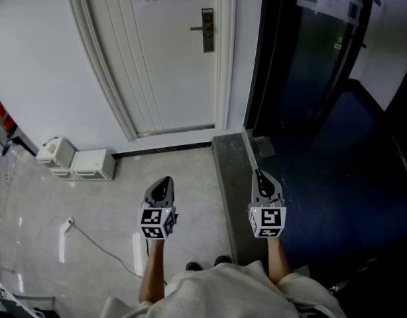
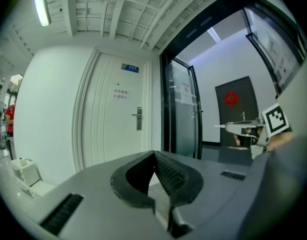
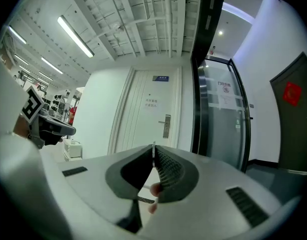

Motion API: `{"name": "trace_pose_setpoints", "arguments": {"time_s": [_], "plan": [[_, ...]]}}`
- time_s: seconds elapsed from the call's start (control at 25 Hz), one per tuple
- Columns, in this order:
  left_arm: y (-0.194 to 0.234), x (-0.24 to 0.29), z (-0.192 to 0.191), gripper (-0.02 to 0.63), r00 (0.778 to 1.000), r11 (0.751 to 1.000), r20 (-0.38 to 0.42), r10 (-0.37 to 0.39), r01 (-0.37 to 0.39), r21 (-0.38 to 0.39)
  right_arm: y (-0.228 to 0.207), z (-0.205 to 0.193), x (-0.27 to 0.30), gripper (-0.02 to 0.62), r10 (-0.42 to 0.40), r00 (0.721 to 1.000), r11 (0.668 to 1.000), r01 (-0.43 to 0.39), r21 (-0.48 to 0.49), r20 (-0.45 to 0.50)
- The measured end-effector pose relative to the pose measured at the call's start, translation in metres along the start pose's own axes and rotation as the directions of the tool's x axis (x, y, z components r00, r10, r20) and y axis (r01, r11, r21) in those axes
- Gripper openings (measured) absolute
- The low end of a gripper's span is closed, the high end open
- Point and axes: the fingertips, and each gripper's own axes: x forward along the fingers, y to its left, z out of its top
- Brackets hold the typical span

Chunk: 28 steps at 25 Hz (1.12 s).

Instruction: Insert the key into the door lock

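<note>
The white door (image 1: pixel 170 58) stands ahead with its metal handle and lock plate (image 1: pixel 207 30), also seen in the left gripper view (image 2: pixel 138 118) and the right gripper view (image 3: pixel 166 126). Both grippers are held level, well short of the door. My right gripper (image 1: pixel 258 173) is shut, and a thin metal key blade (image 3: pixel 153 146) stands pinched between its tips (image 3: pixel 153 150); something pinkish shows behind the pads. My left gripper (image 1: pixel 165 179) is shut too, its tips (image 2: pixel 154 154) meeting with nothing between them.
White boxes (image 1: pixel 77 161) and a cable (image 1: pixel 91 240) lie on the pale floor at the left. A dark-framed glass door (image 1: pixel 309 58) stands open at the right over a dark floor. A dark door with a red ornament (image 2: pixel 232 100) is beyond.
</note>
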Motion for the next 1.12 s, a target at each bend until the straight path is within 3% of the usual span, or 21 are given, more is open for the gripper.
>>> {"name": "trace_pose_setpoints", "arguments": {"time_s": [0.72, 1.12], "plan": [[-0.036, 0.059, 0.012, 0.017, 0.999, 0.999, 0.002, 0.045, -0.045, 0.01, -0.063, -0.005, 0.041, 0.029, 0.063, 0.998, 0.998, -0.063, 0.001, 0.02], [-0.019, 0.107, -0.003, 0.017, 0.998, 0.999, -0.04, 0.047, -0.047, -0.005, -0.079, -0.021, 0.086, 0.029, 0.072, 0.997, 0.997, -0.072, -0.003, -0.008]]}}
